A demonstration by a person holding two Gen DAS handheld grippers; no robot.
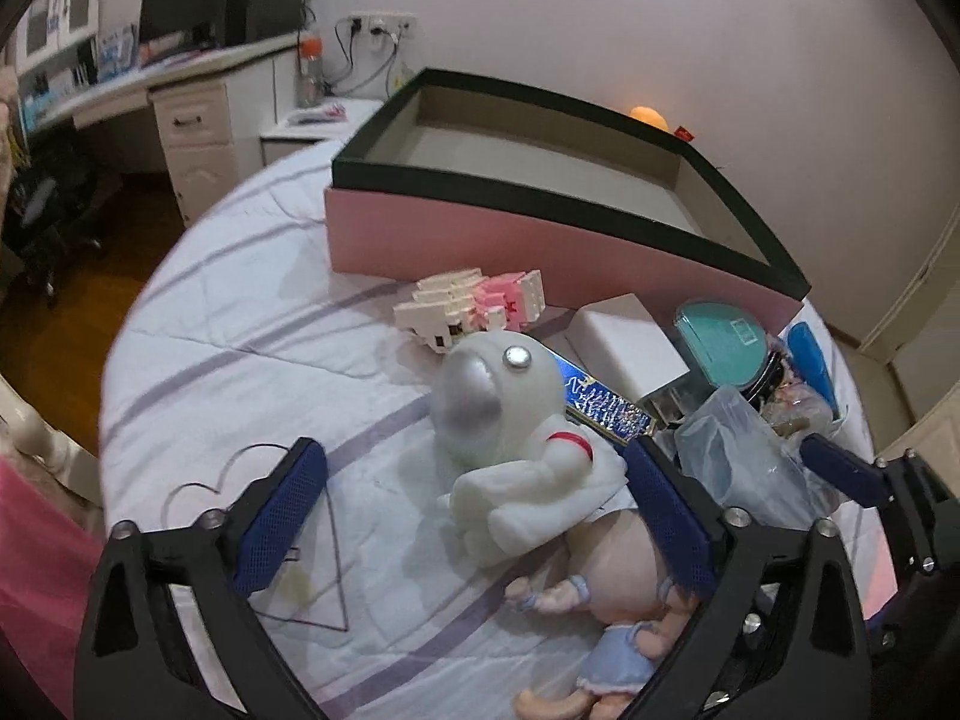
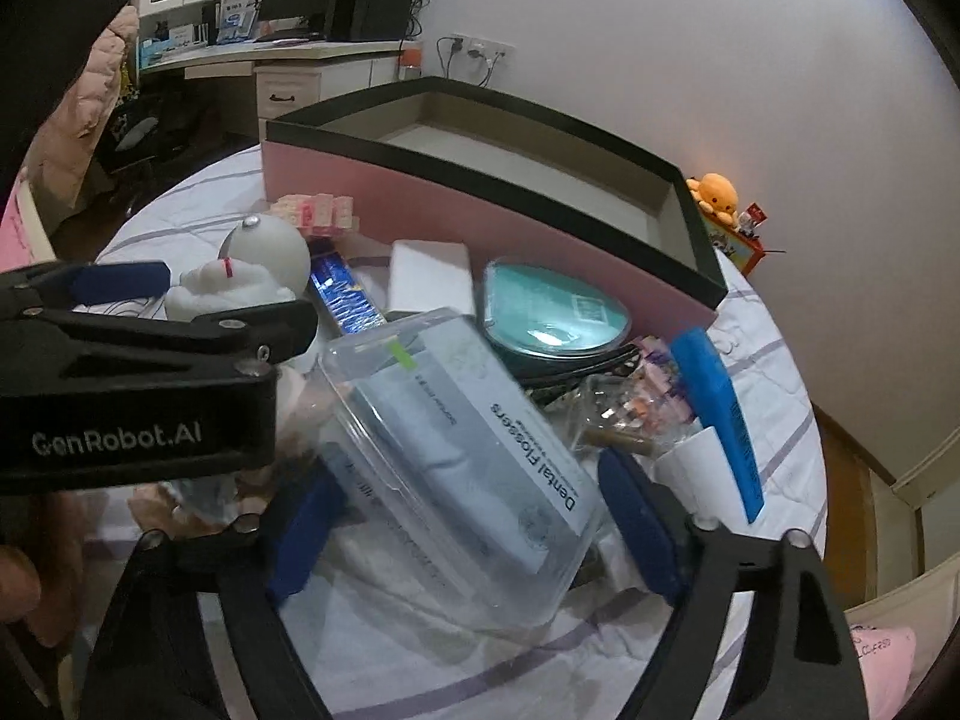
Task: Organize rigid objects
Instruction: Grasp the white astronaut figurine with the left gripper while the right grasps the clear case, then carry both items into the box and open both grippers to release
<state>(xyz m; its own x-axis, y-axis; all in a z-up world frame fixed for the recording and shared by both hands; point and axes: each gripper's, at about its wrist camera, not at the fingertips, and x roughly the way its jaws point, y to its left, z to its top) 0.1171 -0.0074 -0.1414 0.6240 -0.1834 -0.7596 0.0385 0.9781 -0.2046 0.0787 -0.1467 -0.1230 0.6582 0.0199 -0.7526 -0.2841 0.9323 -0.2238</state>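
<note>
A pink box with a black rim (image 1: 480, 246) stands open and empty at the back of the bed; it also shows in the right wrist view (image 2: 456, 204). My left gripper (image 1: 480, 516) is open around a white astronaut plush (image 1: 522, 438) without closing on it; a baby doll (image 1: 618, 594) lies under the plush. My right gripper (image 2: 468, 534) is open around a clear plastic tub of dental flossers (image 2: 462, 450). In front of the box lie a white and pink brick model (image 1: 474, 306), a white block (image 1: 624, 342), a teal round tin (image 2: 552, 312) and a blue comb (image 2: 720, 414).
A blue shiny packet (image 1: 600, 396) lies beside the plush. A clear bag of small items (image 2: 636, 396) sits by the comb. A wire heart shape (image 1: 270, 540) lies on the bedspread at left. A desk with drawers (image 1: 192, 132) stands beyond the bed.
</note>
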